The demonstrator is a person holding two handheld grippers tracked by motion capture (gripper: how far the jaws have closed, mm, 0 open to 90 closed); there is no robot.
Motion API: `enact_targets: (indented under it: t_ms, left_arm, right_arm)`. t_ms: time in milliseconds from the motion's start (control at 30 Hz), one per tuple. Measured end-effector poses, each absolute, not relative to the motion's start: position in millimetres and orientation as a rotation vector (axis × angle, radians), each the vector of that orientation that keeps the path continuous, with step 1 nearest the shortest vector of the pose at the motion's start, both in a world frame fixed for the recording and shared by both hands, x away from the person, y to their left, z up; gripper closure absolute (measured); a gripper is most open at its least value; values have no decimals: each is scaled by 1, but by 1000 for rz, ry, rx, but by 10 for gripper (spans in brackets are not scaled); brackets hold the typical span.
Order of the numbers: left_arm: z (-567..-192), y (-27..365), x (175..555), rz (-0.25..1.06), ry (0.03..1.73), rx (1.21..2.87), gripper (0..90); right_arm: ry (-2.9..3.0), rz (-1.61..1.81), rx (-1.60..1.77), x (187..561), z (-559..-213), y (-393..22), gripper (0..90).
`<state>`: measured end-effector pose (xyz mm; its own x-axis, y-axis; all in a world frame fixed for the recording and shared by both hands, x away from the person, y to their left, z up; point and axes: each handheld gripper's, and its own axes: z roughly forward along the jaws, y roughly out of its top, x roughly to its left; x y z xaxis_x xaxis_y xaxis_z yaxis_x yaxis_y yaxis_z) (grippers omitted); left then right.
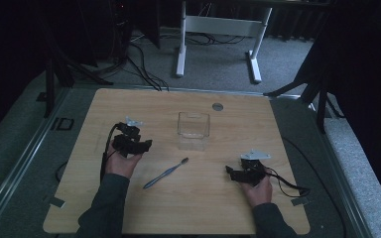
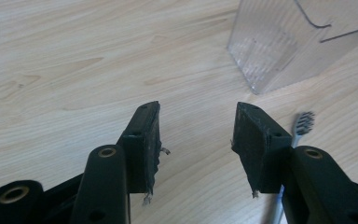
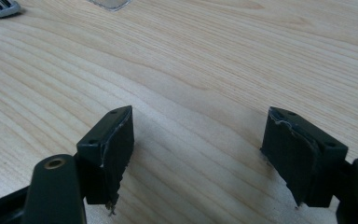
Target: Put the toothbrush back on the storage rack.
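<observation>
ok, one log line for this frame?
left gripper: open, empty | right gripper: open, empty | toothbrush: flat on table | clear box: upright

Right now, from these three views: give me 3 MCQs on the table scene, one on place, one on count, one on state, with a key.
1. Where does the toothbrush lie?
A. inside the clear box
B. on the table between the two hands
C. in the right claw

2. How many clear boxes stand on the table?
A. one
B. two
C. three

3. What state is the left claw in?
A. shut on the toothbrush
B. shut and empty
C. open and empty

Key:
1 B: the high view shows it flat on the wood, in front of the box and between the hands.
2 A: a single clear box stands mid-table.
3 C: the left gripper view shows bare wood between the parted pads, the brush off to one side.
</observation>
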<state>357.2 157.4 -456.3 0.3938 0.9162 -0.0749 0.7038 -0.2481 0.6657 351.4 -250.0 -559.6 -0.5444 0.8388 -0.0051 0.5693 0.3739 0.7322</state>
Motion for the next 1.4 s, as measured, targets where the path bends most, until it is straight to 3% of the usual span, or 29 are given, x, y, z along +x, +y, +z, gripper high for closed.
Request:
enact_targets:
  t_ms: [1267, 1400]
  left_arm:
    - [-421, 130, 366, 309, 1275, 2299, 542]
    - [-421, 124, 366, 303, 1207, 2340, 546]
  right_arm:
    - [2254, 982, 1236, 352, -560, -249, 251]
    - [2254, 982, 1235, 353, -560, -249, 251]
